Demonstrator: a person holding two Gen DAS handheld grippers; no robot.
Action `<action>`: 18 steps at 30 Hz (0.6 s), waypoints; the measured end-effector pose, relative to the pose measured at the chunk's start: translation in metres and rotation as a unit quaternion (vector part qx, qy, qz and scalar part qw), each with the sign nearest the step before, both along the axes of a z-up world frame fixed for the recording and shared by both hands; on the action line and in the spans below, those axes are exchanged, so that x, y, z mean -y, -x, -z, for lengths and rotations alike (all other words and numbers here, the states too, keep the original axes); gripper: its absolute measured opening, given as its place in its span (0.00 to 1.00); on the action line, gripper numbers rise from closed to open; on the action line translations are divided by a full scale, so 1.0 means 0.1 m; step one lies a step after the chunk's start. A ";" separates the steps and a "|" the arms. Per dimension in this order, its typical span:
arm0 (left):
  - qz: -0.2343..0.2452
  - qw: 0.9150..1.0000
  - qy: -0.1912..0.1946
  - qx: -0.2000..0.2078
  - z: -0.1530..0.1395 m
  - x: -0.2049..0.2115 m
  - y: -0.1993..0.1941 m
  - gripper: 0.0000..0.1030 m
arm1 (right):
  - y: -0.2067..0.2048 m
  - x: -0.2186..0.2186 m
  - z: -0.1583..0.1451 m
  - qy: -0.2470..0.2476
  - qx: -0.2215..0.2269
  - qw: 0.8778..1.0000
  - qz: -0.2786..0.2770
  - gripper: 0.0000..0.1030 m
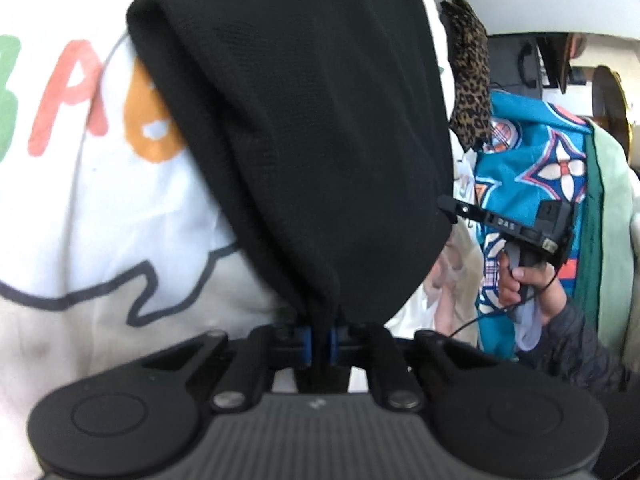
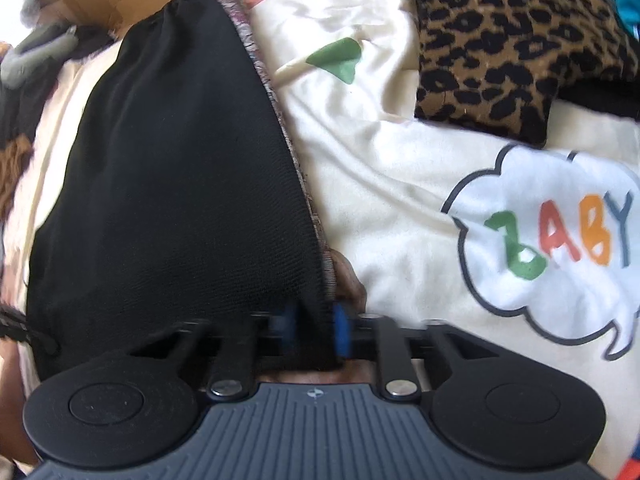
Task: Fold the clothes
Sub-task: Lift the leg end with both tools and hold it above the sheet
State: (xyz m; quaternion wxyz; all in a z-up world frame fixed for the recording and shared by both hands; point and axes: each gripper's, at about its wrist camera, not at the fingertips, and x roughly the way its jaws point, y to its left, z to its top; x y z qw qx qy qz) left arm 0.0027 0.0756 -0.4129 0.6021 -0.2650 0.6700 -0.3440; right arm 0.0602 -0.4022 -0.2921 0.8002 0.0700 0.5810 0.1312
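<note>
Jaws on both our grippers are pinched shut on one black garment (image 1: 304,128): the left gripper (image 1: 320,344) holds one bunched edge, the right gripper (image 2: 316,332) another. From each grip the cloth runs away forward, hanging above a white sheet (image 2: 380,160) printed "BABY". A leopard-print piece (image 2: 500,40) lies beyond, apart. Both hands are equally placed for the fold.
</note>
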 end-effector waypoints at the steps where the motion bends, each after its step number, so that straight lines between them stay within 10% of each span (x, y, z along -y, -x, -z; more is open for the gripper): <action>1: 0.002 1.000 0.000 0.002 -0.02 -0.01 0.00 0.06 | 0.02 -0.01 -0.04 0.005 0.004 1.000 -0.004 0.07; 8: 0.009 1.000 -0.012 0.013 -0.09 0.09 0.02 0.05 | 0.15 -0.05 -0.20 0.016 0.025 0.999 -0.018 0.08; 18: 0.017 0.999 -0.022 0.016 -0.15 0.06 -0.01 0.05 | -0.13 0.12 0.17 -0.046 -0.011 0.999 0.017 0.36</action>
